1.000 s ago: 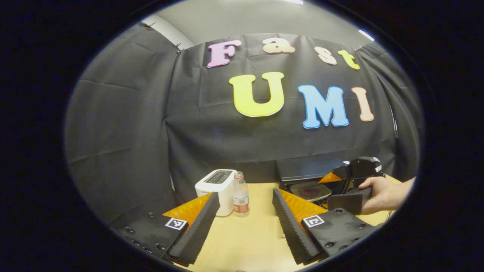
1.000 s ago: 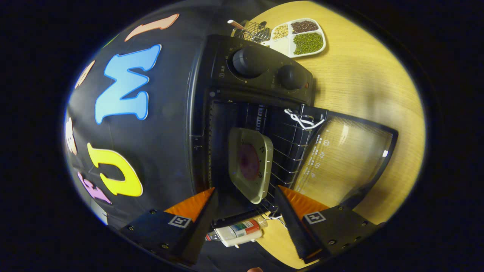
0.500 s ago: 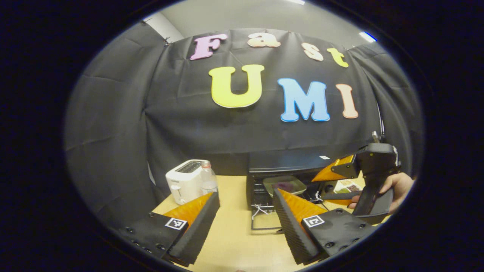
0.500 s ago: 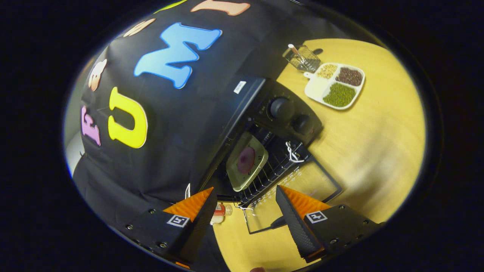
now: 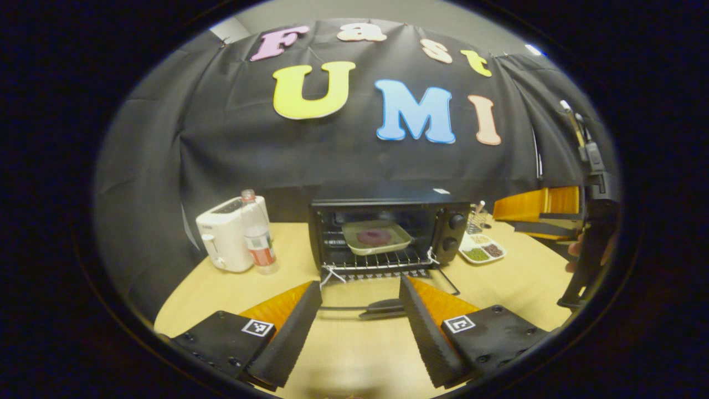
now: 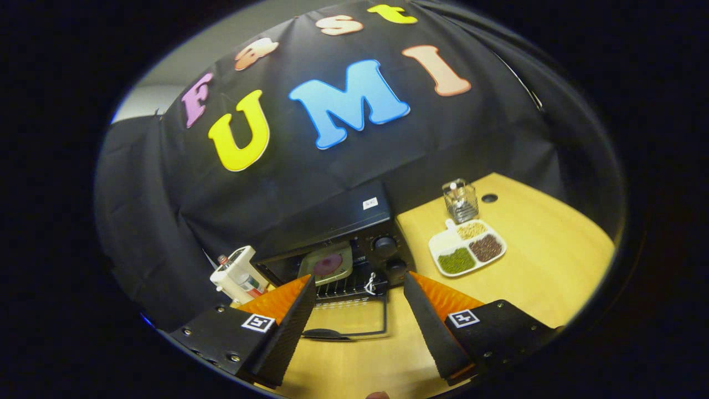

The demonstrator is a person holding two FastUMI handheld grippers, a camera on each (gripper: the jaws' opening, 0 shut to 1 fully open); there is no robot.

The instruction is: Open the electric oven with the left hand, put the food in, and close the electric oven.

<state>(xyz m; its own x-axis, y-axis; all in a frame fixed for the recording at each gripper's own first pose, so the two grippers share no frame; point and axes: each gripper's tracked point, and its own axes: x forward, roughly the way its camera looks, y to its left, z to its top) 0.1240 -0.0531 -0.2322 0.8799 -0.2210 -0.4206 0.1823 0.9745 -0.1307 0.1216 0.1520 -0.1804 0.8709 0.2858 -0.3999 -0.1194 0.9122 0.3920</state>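
Oven: a black electric countertop oven (image 5: 388,230) stands on the pale wooden table (image 5: 354,354) against the cloth wall; its glass door (image 5: 382,291) lies folded down flat toward the viewer, with the dark handle (image 5: 382,308) at its front edge.
Oven contents: a shallow pale-green rectangular tray (image 5: 376,236) sits on the wire rack (image 5: 382,260) inside the cavity and holds a round reddish-purple piece of food (image 5: 374,237) (kind of food not discernible).
Left gripper: the left gripper (image 5: 359,327), black with orange-backed ribbed fingers (image 5: 288,332), is spread wide and holds nothing; it hangs over the table in front of the door handle.
Right gripper: the right gripper (image 6: 357,327) is likewise spread wide and empty, above the table before the open door; in the left gripper view it appears at the right edge with part of a hand (image 5: 576,255) on its grip.
Divided dish: a white three-compartment dish (image 6: 467,254) right of the oven holds green, dark brown and tan beans, one kind per compartment.
Wire holder: a small wire-mesh cup (image 6: 460,202) stands behind the dish (contents unclear).
Left of oven: a white two-slot toaster (image 5: 227,241), with a clear plastic bottle (image 5: 257,235) with a red label just beside it.
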